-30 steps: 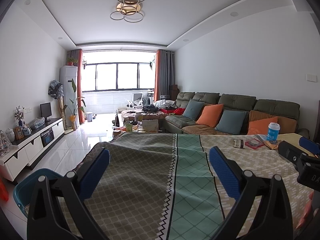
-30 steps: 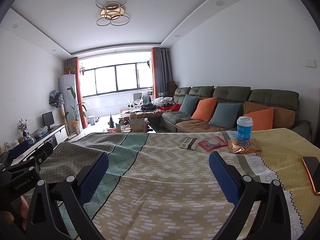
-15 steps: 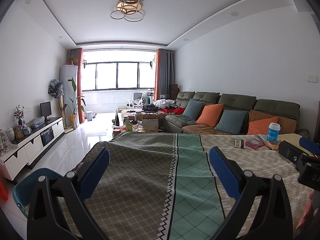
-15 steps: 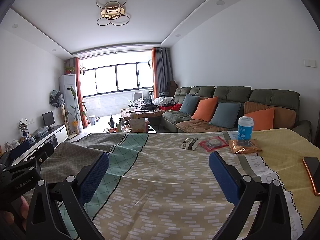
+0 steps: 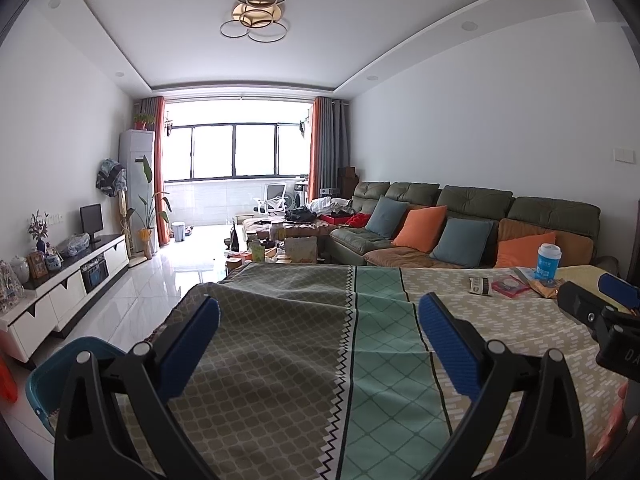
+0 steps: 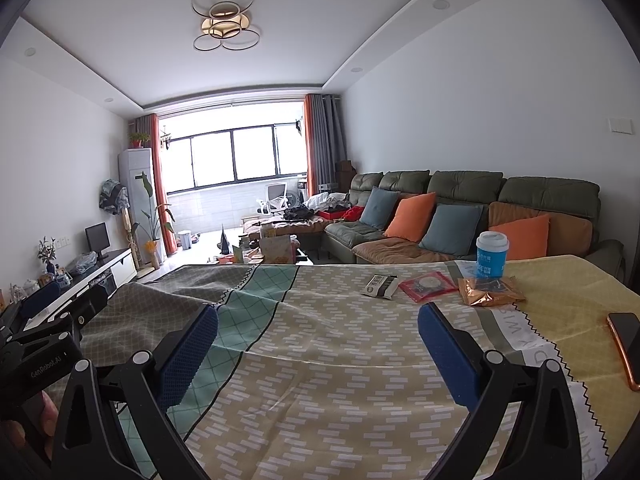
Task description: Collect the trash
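Hovering over tabletop [image 6: 320, 360], both grippers empty: left gripper [image 5: 318, 344] fingers apart, right gripper [image 6: 318, 348] fingers apart, likely ready for first grab. Trash clustered at far right: cup [image 6: 492, 254], gold wrapper [image 6: 490, 302], red packet [image 6: 427, 286], small packet [image 6: 380, 286]. Bin [image 5: 52, 380] beside left edge, probably for drop-off. Phone [image 6: 626, 346] near right edge, not trash.

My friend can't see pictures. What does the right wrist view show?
An open right gripper hovers over a tablecloth holding a cup, three wrappers and a phone. A sofa stands behind.
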Demonstrator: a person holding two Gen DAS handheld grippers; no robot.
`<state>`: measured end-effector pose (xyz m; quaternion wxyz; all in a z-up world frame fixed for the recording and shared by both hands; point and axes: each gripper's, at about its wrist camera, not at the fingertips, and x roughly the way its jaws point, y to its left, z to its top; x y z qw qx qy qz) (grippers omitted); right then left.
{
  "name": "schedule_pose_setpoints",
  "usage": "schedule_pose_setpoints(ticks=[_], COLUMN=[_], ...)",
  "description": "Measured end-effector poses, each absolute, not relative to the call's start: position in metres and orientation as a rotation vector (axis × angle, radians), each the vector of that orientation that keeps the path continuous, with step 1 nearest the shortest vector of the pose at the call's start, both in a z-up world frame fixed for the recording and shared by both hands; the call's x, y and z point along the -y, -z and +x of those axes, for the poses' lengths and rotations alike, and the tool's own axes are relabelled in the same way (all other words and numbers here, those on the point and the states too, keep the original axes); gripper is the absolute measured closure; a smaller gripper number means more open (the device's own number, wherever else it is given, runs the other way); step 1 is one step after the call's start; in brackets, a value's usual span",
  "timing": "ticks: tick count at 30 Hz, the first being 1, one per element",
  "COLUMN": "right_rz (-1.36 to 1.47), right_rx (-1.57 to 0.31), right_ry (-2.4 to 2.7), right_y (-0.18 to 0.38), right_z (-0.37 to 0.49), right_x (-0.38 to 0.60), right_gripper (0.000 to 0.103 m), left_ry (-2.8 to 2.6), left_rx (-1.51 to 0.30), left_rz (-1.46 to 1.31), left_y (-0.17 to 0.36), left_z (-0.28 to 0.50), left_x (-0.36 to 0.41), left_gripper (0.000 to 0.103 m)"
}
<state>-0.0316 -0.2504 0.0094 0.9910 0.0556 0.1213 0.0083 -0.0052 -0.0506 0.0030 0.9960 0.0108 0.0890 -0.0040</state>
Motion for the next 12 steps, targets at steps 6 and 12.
schedule_pose_setpoints(ticks=[6, 12], right_rz=[0.106, 0.12], right_rx=[-0.264, -0.405], right_ry=[-0.009, 0.042], right_y=[-0.008, -0.003], right_z=[-0.024, -0.001], right_x=[0.253, 0.286], right_gripper=[0.003, 0.003], left_ry=[0.018, 0.009], left_rx=[-0.262, -0.443], left_rz=[0.006, 0.017], left_y=[-0.002, 0.002], left_z=[0.008, 0.054], left_x=[0.046, 0.035], left_gripper=[0.004, 0.004])
